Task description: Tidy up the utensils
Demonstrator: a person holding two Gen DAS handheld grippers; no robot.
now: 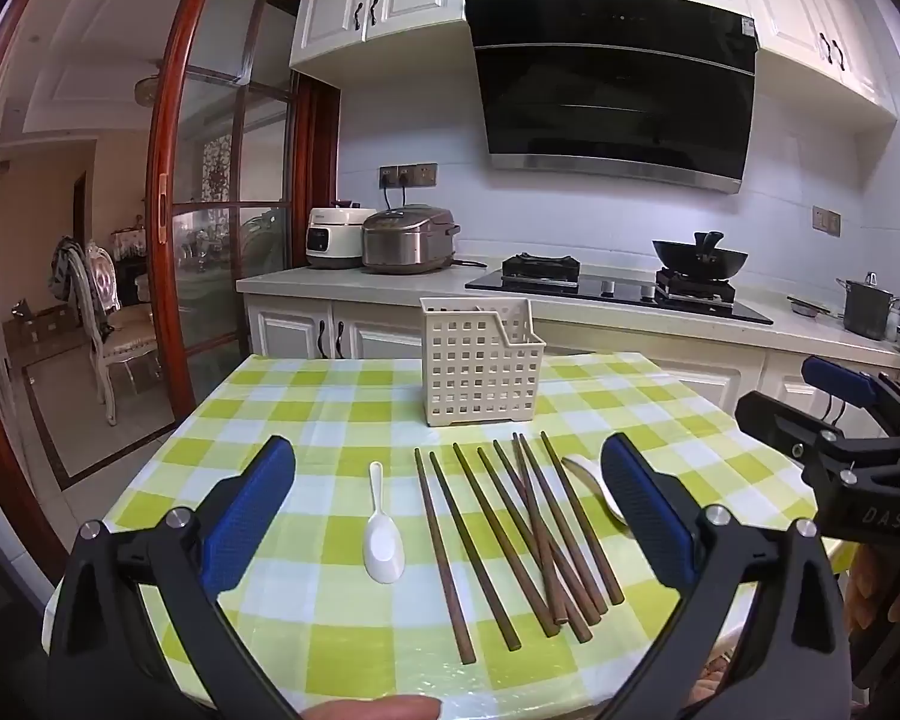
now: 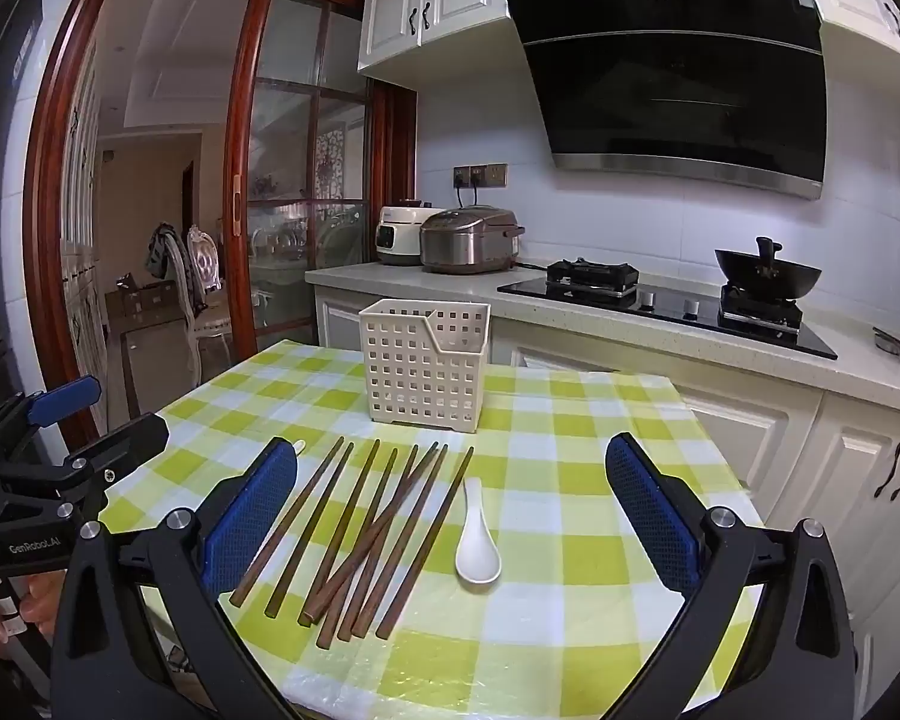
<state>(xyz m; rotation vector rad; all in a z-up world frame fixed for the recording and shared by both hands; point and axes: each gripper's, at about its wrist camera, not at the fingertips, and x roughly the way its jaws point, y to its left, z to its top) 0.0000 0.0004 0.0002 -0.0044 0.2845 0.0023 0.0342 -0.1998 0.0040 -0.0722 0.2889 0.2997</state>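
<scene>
Several brown chopsticks (image 1: 510, 540) lie fanned out on the green-checked tablecloth (image 1: 306, 408). A white spoon (image 1: 383, 543) rests to their left; a second white spoon (image 1: 594, 477) on their right is partly hidden by a finger. Behind them stands a cream perforated basket (image 1: 480, 360), upright, with nothing seen inside. My left gripper (image 1: 447, 444) hovers open over the near edge, nothing between its fingers. In the right wrist view the right gripper (image 2: 450, 447) is open too, above the chopsticks (image 2: 360, 528), a spoon (image 2: 477, 546) and the basket (image 2: 426, 360).
Each gripper shows at the other view's edge: the right gripper (image 1: 810, 402), the left gripper (image 2: 99, 417). Behind the table runs a counter (image 1: 438, 282) with two rice cookers (image 1: 408, 240), a hob (image 1: 618, 288) and a wok (image 1: 699, 261). A glass sliding door (image 1: 228, 180) stands left.
</scene>
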